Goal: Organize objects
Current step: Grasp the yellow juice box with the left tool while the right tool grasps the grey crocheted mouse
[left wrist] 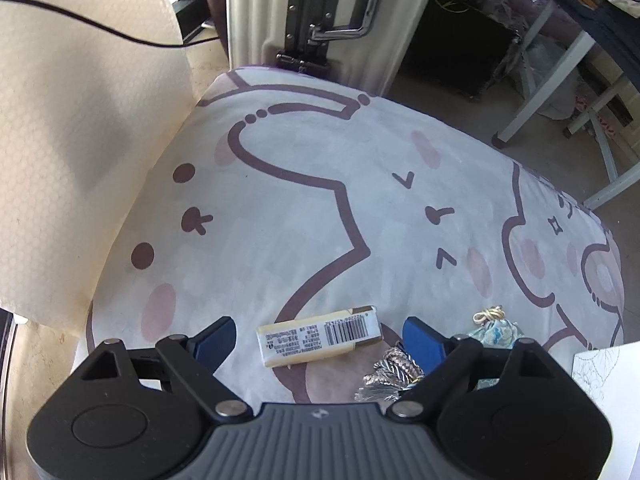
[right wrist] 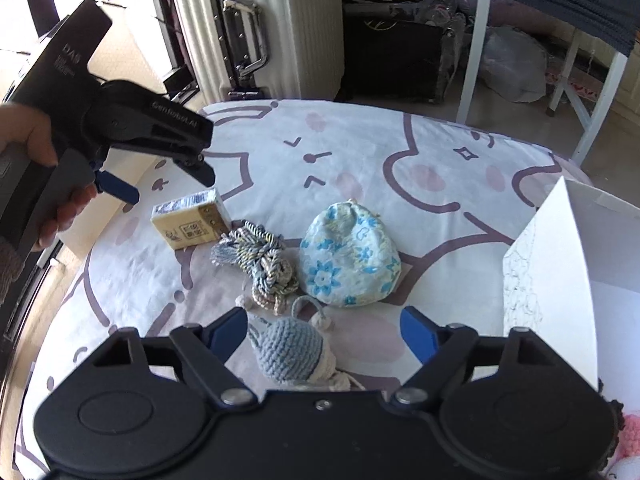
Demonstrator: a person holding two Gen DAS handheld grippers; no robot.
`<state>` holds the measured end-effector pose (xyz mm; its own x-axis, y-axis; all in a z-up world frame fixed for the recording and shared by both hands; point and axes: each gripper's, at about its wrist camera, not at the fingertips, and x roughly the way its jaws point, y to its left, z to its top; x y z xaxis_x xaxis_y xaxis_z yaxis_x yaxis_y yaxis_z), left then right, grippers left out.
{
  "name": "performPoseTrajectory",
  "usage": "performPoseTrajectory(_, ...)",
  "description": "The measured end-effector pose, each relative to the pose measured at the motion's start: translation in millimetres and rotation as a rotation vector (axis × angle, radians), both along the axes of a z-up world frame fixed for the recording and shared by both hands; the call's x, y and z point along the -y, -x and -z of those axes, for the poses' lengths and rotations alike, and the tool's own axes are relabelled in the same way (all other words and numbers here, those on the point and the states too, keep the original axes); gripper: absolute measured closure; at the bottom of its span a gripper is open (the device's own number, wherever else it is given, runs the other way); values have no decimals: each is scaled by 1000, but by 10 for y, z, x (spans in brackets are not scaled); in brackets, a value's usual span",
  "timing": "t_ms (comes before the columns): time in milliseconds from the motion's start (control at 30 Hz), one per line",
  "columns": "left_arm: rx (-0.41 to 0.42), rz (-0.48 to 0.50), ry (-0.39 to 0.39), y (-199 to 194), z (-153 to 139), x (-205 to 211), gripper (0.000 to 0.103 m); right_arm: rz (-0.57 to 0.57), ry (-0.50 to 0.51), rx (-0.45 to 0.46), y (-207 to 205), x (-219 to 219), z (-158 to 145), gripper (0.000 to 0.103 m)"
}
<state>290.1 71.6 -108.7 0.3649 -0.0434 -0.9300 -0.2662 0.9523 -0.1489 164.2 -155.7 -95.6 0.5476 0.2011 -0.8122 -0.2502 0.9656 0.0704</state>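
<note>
A small beige box with a barcode [left wrist: 320, 336] lies on the cartoon-print cloth between the open blue pads of my left gripper [left wrist: 320, 340]; it also shows in the right wrist view [right wrist: 192, 224]. Next to it lie a braided cord bundle [right wrist: 260, 268] and a blue floral pouch [right wrist: 350, 258]. A blue crocheted piece [right wrist: 292, 352] lies between the open pads of my right gripper [right wrist: 322, 336]. The left gripper [right wrist: 160, 184] shows there too, hovering open above the box.
A white open box [right wrist: 560, 256] stands at the right edge of the cloth-covered surface [left wrist: 320, 184]. A white suitcase [right wrist: 248, 32] stands behind, a white-legged table [right wrist: 592, 96] at the far right. A pink crocheted item [right wrist: 630, 428] peeks out at lower right.
</note>
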Motion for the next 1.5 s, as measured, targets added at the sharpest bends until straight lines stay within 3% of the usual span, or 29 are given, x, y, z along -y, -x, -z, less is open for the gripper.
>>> performPoseTrajectory(300,-60,-81,53,-113,231,14,13,-57,61,-64,-75,-164,253,25)
performPoseTrajectory(600,-72,-115,14,-193,357,89,14,-55,45,-132,-145,-209,386,28)
performPoseTrajectory(900,-103,-107,-10,-177,416,42,20,-44,44,-165,-244,-262,482,41)
performPoseTrajectory(967,-99,-99,3,-165,401,29,26,-54,60,-178,-250,-301,502,44)
performPoseTrajectory(1200,-57,-78,17,-109,234,-1,27,-53,80,-198,-254,-331,462,49)
performPoseTrajectory(1500,38,-14,-5,90,-168,58,27,-8,8,-131,-212,-136,86,49)
